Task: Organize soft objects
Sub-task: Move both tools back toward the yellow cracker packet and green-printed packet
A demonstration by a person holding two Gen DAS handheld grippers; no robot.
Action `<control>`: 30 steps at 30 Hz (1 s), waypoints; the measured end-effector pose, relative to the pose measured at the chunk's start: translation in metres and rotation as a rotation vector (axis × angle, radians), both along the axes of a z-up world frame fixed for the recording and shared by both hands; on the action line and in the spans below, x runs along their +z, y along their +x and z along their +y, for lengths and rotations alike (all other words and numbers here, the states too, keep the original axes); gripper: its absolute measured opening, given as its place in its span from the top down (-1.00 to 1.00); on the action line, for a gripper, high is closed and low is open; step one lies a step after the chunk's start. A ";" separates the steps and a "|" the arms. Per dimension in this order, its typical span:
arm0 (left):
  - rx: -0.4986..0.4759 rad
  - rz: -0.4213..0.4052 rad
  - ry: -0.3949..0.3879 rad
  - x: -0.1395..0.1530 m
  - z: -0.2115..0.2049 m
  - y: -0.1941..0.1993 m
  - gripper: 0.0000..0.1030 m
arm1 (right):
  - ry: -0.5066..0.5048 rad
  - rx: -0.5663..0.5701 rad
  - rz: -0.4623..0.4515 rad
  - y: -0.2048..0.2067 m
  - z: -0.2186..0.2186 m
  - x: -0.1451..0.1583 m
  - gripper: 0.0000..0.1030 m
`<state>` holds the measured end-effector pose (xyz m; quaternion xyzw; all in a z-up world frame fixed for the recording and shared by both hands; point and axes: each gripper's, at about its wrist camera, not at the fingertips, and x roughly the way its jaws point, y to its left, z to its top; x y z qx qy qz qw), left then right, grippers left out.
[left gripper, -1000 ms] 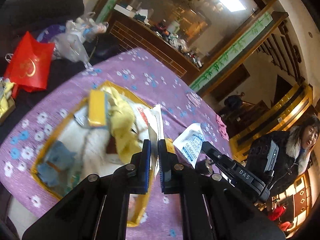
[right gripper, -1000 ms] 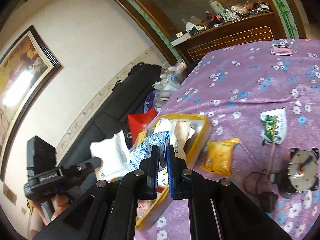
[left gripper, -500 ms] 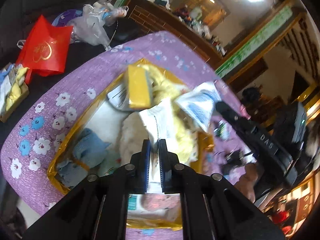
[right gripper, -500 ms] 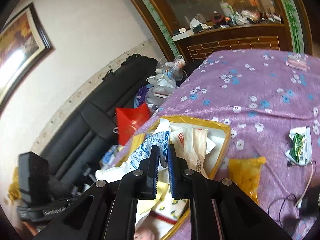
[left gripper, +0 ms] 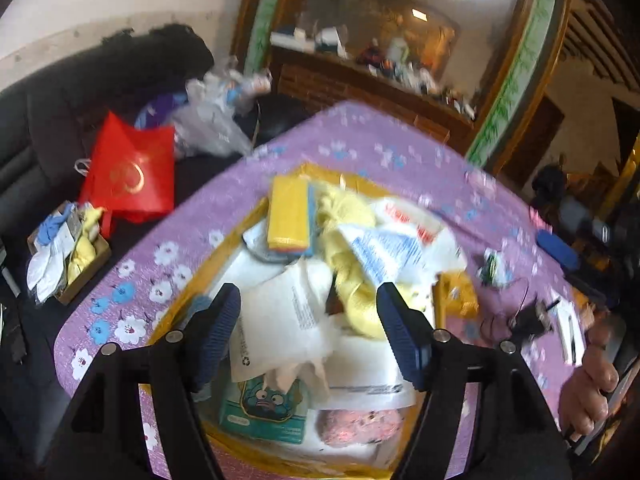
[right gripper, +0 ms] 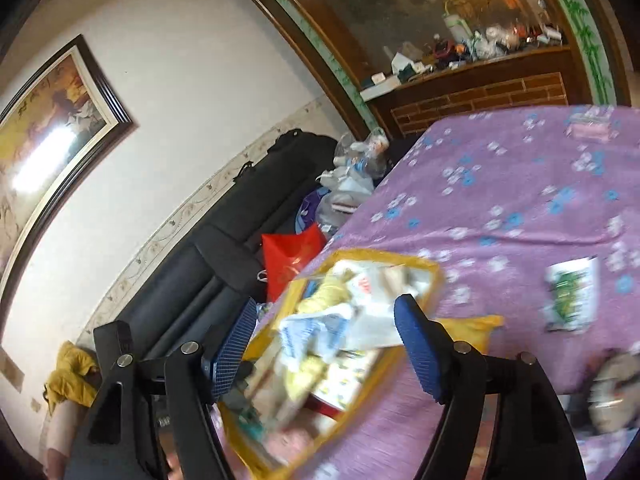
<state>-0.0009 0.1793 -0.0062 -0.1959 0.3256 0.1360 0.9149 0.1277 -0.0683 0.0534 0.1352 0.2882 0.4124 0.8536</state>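
Observation:
A yellow-rimmed box (left gripper: 244, 228) on the purple flowered tablecloth holds several soft things: a white packet (left gripper: 280, 324), a blue-printed white packet (left gripper: 384, 252), a yellow cloth (left gripper: 348, 264), a yellow sponge pack (left gripper: 288, 216) and a teal cartoon pack (left gripper: 264, 404). My left gripper (left gripper: 310, 328) is open and empty above the white packet. My right gripper (right gripper: 326, 346) is open and empty above the same box (right gripper: 432, 276), where the blue-printed packet (right gripper: 316, 328) lies on top.
A yellow pouch (right gripper: 472, 328) lies right of the box and a green-printed sachet (right gripper: 572, 296) further right. A motor with cable (right gripper: 616, 384) sits at the right edge. A red bag (left gripper: 128, 172) and a small cardboard box of items (left gripper: 68, 248) rest on the dark sofa beside the table.
Both grippers have opened. The left let go of the white packet and the right let go of the blue-printed packet; both packets now lie in the box.

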 end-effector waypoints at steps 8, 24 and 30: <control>-0.095 -0.132 0.060 0.033 -0.053 -0.003 -0.36 | -0.139 -0.063 -0.058 -0.004 -0.090 -0.012 -0.56; -0.298 0.149 -0.052 0.003 -0.129 0.093 -0.35 | 0.075 -0.173 0.189 0.042 -0.158 -0.044 -0.54; -0.294 0.154 -0.082 -0.001 -0.122 0.090 -0.35 | 0.074 -0.187 0.198 0.046 -0.157 -0.049 -0.54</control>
